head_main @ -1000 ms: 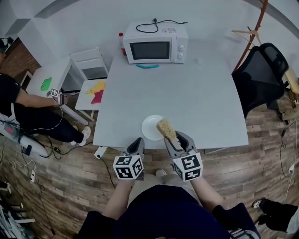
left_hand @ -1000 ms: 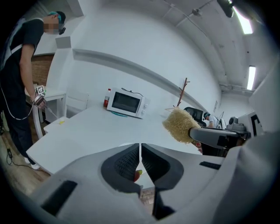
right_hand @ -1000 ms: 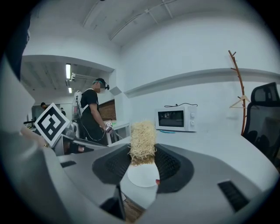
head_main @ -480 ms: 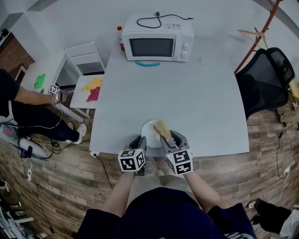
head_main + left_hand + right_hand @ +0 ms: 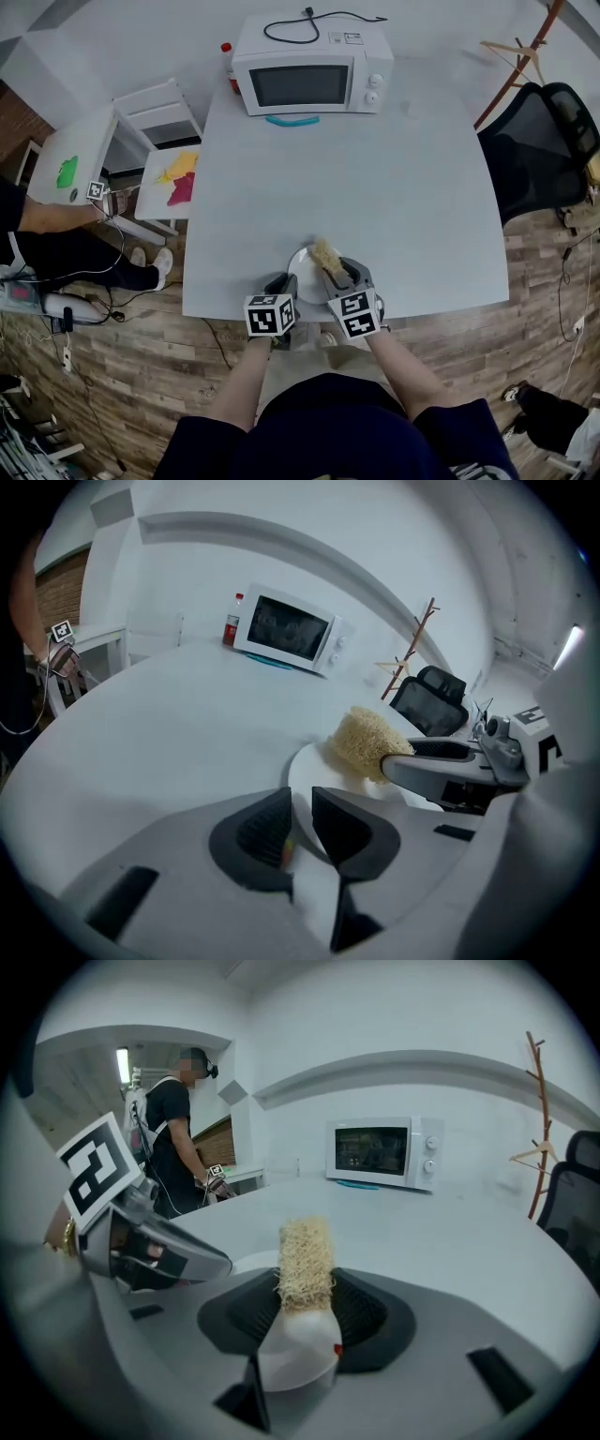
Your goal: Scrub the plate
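Note:
A white plate (image 5: 302,263) lies at the table's near edge. My left gripper (image 5: 282,282) is shut on its near-left rim; in the left gripper view the plate (image 5: 319,768) runs in between the nearly closed jaws of the left gripper (image 5: 300,803). My right gripper (image 5: 337,274) is shut on a tan fibrous scrubber (image 5: 325,253). The scrubber (image 5: 366,742) rests over the plate's far side. In the right gripper view the scrubber (image 5: 305,1260) stands up between the jaws of the right gripper (image 5: 307,1290), with the plate (image 5: 247,1261) just left of it.
A microwave (image 5: 309,80) stands at the table's far edge, with a teal object (image 5: 292,120) in front and a red-capped bottle (image 5: 226,52) beside it. A black chair (image 5: 553,141) is at right. A small white side table (image 5: 178,178) and a seated person (image 5: 47,234) are at left.
Both grippers have come forward to the plate. The left gripper moved from off the table's edge onto the plate's rim and shut on it. The scrubber stays over the plate.

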A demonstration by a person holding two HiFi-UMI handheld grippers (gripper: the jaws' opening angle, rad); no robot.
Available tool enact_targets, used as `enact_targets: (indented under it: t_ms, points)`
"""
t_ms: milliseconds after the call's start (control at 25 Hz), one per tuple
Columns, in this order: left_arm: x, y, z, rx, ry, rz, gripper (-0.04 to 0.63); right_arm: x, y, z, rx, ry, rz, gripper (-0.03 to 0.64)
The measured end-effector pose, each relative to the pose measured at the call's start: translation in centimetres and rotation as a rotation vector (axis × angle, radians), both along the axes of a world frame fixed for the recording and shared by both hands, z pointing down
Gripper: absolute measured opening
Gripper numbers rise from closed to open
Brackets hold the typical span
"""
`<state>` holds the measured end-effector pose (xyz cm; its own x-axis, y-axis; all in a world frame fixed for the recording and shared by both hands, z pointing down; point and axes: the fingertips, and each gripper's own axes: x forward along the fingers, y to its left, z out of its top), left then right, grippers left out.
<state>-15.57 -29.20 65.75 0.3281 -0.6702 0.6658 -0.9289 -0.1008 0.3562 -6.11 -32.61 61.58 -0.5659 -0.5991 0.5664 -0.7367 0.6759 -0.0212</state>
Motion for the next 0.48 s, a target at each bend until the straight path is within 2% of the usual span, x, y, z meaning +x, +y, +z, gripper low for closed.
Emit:
enact_targets:
  t_ms: [320,480]
  points:
    - [0.0,-0.4,0.5,-0.041,0.004,0.031,0.066,-0.4,0.2,0.5,0.030,0.060,-0.045,0.169]
    - [0.1,-0.4,0.6,-0.075,0.036,0.019,0.067,-1.1,1.3,0.6,0.046,0.086,-0.116,0.168]
